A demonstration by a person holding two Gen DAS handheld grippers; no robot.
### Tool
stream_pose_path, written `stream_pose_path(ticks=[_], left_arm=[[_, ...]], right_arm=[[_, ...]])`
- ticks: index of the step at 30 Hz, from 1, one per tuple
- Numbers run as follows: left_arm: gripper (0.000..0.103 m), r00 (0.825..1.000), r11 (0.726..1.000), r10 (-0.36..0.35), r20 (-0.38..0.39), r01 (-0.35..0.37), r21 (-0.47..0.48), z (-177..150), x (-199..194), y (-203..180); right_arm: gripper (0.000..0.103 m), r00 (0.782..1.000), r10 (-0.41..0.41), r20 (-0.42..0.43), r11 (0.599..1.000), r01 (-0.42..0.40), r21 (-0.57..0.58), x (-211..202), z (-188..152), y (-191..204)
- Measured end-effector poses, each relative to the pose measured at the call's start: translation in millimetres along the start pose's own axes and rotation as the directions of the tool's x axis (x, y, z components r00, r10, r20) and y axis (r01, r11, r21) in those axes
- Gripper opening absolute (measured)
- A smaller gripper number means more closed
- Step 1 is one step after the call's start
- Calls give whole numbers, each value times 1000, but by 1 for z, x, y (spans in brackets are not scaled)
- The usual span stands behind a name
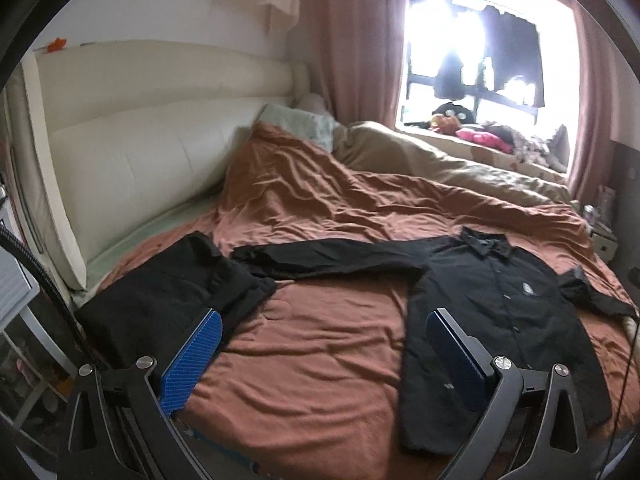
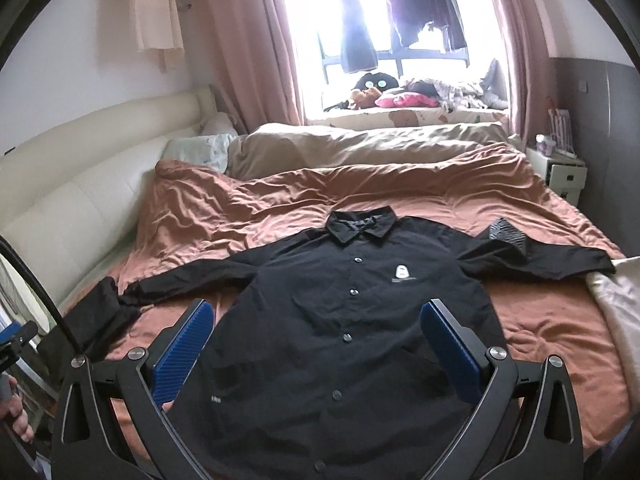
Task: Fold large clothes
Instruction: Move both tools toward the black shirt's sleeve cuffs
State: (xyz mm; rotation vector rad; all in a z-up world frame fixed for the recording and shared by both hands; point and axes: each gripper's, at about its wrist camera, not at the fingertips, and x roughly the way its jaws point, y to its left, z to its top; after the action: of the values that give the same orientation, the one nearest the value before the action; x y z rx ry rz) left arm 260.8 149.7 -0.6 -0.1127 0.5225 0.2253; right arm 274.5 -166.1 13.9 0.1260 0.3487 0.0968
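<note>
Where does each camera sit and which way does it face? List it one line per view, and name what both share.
Left wrist: on the left gripper, above the bed's near edge, facing the headboard and window; its open blue-padded fingers show.
Right wrist: on the right gripper, over the black shirt, facing the window; its open fingers and a bit of the person's hand show.
Shared: the shirt, the brown duvet, a second black garment, the window.
</note>
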Motion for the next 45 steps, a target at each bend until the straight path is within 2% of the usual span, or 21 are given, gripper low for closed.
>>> stream_pose_path(ticks=[9, 16, 18, 20, 21, 25, 26, 27, 29, 32, 34, 36, 39, 43, 45], left_arm=[[102, 998, 998, -5, -57, 1, -68, 39, 70, 23], [85, 990, 990, -38, -137, 19, -137, 59, 138, 28], [80, 985, 988, -55, -166, 30, -153, 61, 160, 28], [75, 977, 984, -71, -200, 36, -175, 62, 184, 28], [74, 973, 981, -76, -217, 35, -189, 62, 197, 30], [69, 956, 968, -100, -277, 29, -249, 59, 247, 35], [69, 952, 966, -104, -289, 27, -258, 58, 258, 35], [69, 947, 964, -110, -300, 28, -266, 57, 270, 35], [69, 938, 963, -105, -331, 13, -270, 54, 295, 32], [69, 925, 965, -79, -372, -23, -263, 49, 328, 29], [69, 915, 961, -66, -399, -49, -272, 44, 349, 27], [69, 904, 959, -47, -425, -79, -273, 40, 368, 26], [69, 880, 955, -13, -475, -131, -268, 32, 394, 25], [69, 838, 951, 14, -545, -180, -252, 18, 417, 18], [69, 828, 949, 0, -561, -177, -262, 12, 423, 16]], right_arm=[[103, 998, 6, -64, 1000, -4, 27, 72, 32, 0], [103, 992, -24, -122, 999, 21, -31, 125, 52, 9], [103, 987, 0, -160, 999, -8, -49, 144, 59, 13], [103, 985, 47, -168, 999, -51, -19, 158, 66, 11], [103, 982, 75, -174, 997, -78, -11, 168, 69, 11], [103, 968, 93, -233, 994, -105, -42, 203, 72, 12], [99, 963, 100, -249, 993, -113, -41, 214, 72, 12], [94, 959, 101, -265, 993, -115, -38, 225, 72, 12], [69, 946, 106, -308, 993, -119, -23, 245, 73, 10], [67, 930, 139, -339, 989, -147, 1, 272, 79, 10], [66, 927, 127, -352, 989, -144, -23, 289, 81, 11], [61, 924, 131, -359, 989, -147, -17, 302, 83, 8], [53, 917, 140, -374, 989, -148, 8, 316, 83, 2], [52, 911, 140, -388, 990, -135, 41, 327, 81, -5], [53, 904, 145, -401, 989, -128, 69, 332, 80, -11]])
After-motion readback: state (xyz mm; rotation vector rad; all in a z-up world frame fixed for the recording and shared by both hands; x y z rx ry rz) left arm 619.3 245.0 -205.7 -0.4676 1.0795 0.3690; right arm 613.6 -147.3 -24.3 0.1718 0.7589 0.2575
